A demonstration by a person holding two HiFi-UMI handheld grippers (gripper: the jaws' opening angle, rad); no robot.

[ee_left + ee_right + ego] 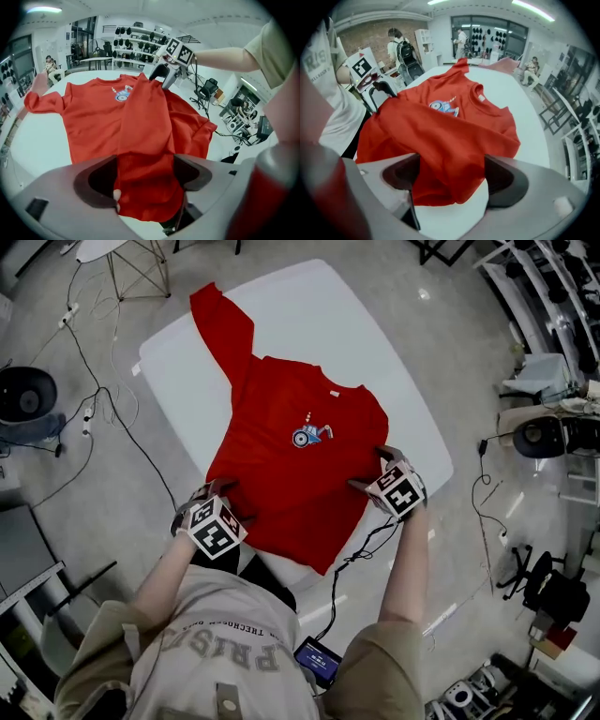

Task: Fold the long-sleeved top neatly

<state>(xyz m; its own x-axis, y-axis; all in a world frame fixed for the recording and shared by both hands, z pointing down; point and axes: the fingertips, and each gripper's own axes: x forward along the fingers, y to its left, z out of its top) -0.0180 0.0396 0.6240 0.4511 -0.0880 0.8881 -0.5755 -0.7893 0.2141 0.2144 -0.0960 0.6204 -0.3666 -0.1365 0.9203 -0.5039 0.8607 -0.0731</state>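
Fabric fills both gripper views at the near edge. The left gripper [236,502], lower left in the head view, has its jaws apart with the hem end of the red top [291,474] bunched between them. The right gripper [370,470], right of centre, is likewise spread, straddling the top's side edge, with bare white counter [375,334] showing under the cloth. Neither looks clamped.

The top lies face up across the middle of the counter. Its lowest corner seems to droop past the near edge, and a small blue print [307,434] sits on the chest. A raised band of cloth runs along the body between the two grippers, so the sleeve on the frame's right appears already turned in. Farthest off, the other sleeve [220,324] stretches flat toward the upper left.

I judge this as mid-fold: one side is in and the far sleeve is not yet folded. The next move probably calls for both grippers to pinch their edges together and carry the panel over evenly, keeping the hem level.
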